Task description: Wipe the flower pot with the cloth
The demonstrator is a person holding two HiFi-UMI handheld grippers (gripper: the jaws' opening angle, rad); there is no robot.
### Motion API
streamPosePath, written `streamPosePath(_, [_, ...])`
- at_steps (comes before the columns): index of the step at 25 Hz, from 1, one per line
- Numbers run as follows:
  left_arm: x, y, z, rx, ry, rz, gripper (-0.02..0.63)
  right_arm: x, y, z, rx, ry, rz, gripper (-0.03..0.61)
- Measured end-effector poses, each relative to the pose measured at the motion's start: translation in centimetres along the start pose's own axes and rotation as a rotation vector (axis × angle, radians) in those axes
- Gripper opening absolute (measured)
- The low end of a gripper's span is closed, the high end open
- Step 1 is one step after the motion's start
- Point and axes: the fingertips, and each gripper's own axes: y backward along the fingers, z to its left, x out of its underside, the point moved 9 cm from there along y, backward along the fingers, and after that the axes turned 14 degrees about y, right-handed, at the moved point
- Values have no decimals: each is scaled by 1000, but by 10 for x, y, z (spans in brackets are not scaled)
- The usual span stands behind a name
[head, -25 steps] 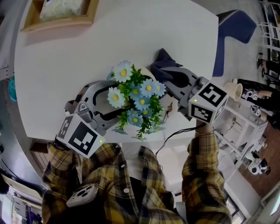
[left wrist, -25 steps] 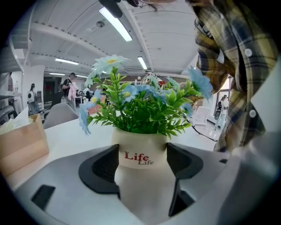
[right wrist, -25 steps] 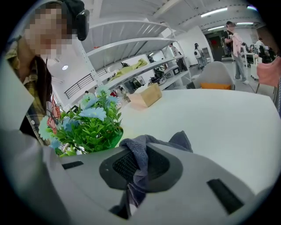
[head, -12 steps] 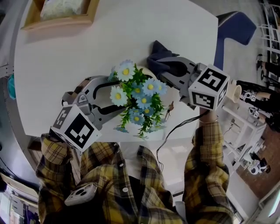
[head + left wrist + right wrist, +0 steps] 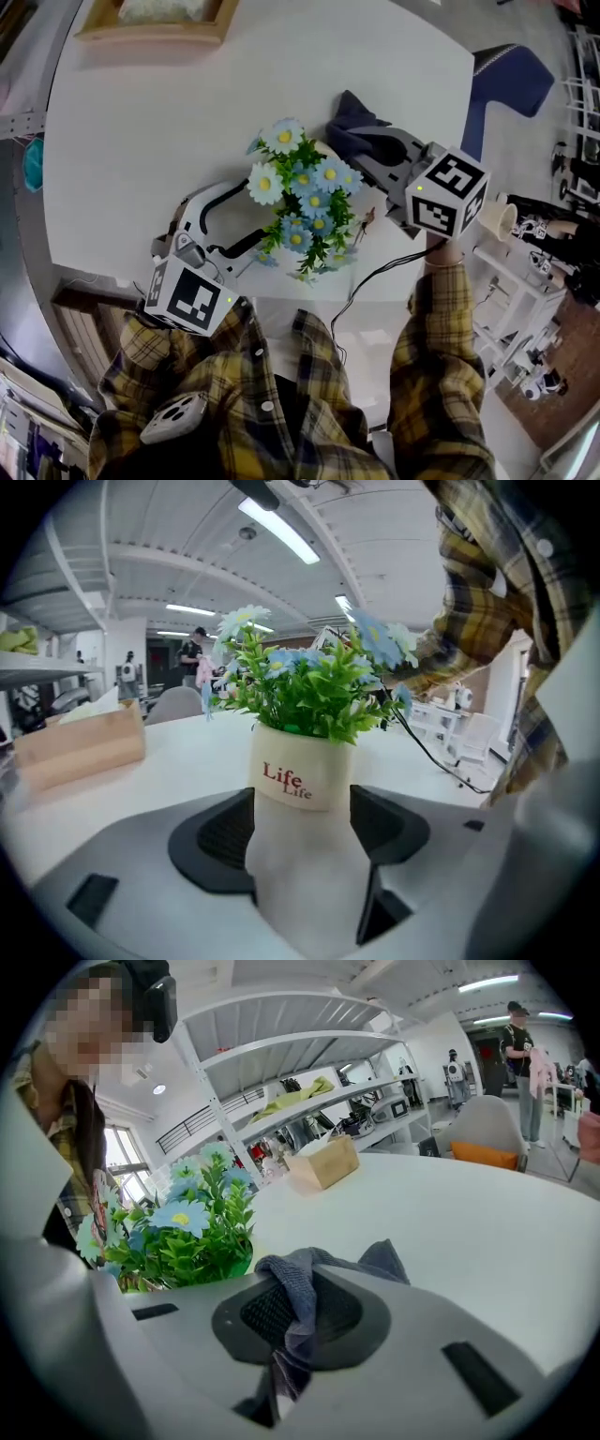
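Observation:
A cream flower pot (image 5: 300,780) printed "Life", full of green leaves and blue daisies (image 5: 305,202), stands on the white table (image 5: 141,141). From above the flowers hide nearly all of it. My left gripper (image 5: 262,214) reaches in from the near left, and its two dark pads (image 5: 220,841) press on the pot's sides. To the pot's right, my right gripper (image 5: 361,155) is shut on a dark blue-grey cloth (image 5: 352,117). The cloth (image 5: 300,1283) bunches between the pads and hangs past the fingertips, close beside the flowers (image 5: 187,1232).
A wooden tissue box (image 5: 155,19) stands at the table's far left edge. A blue chair (image 5: 506,70) is beyond the right edge, with white shelving (image 5: 516,272) below it. A black cable (image 5: 375,272) trails off the near edge. The person's plaid sleeves fill the foreground.
The left gripper has rolled and drawn back toward the near edge, its jaws narrowed onto the pot. The right gripper with the cloth has shifted slightly farther along the pot's right side.

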Motion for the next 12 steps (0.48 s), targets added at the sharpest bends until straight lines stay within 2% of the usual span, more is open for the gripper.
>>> streamPosePath(3, [6,-1,-24,-102,127,-77,311,-1,0,1,2,9,-2,15])
streamPosePath(5, [4,-7,-36,-159,179,-136,319,-2,0,1,4,18,-3,15])
streamPosePath(9, [-3,-16,-49,-263,226,-204,357,-3,1,2,9,28,-7,15])
streamPosePath(12, [-7,-24,-56,-290,227,-222,359,-1,3,4,9,17,-15,15])
